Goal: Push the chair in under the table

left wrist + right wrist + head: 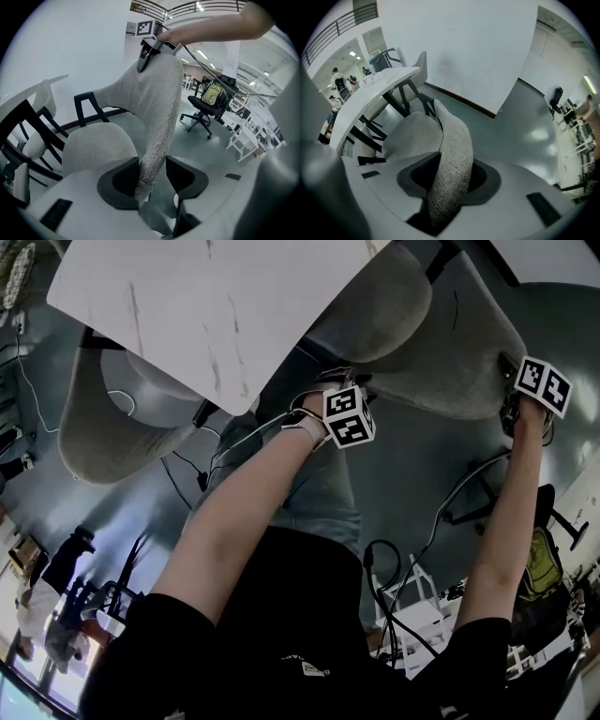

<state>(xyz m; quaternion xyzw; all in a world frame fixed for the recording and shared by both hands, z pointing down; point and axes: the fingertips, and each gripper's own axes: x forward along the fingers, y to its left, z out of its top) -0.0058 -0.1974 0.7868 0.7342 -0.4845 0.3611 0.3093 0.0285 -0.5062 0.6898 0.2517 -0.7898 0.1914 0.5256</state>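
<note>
at the near corner of the desk [187, 306]: grey chair [441, 343] faces the white top. in the head view the top overlaps only the front of the seat [375, 301]; the rest of the seat and the whole backrest [154, 93] stand out over the floor [412, 465].

your left tool [157, 176] straddles the left end of the backrest's top edge. its jaws are spread: the fabric rim lies against one jaw, and a strip of floor shows between it and the other. no pinch.

your right tool [449, 174] is on the right end. fabric fills the gap and both jaws press into it, pinching the backrest.

both tools point steeply down.

a second chair [112, 427] sits at the desk's far side. a black office chair [204, 115] carrying a yellow-green backpack [212, 93] stands well apart.
</note>
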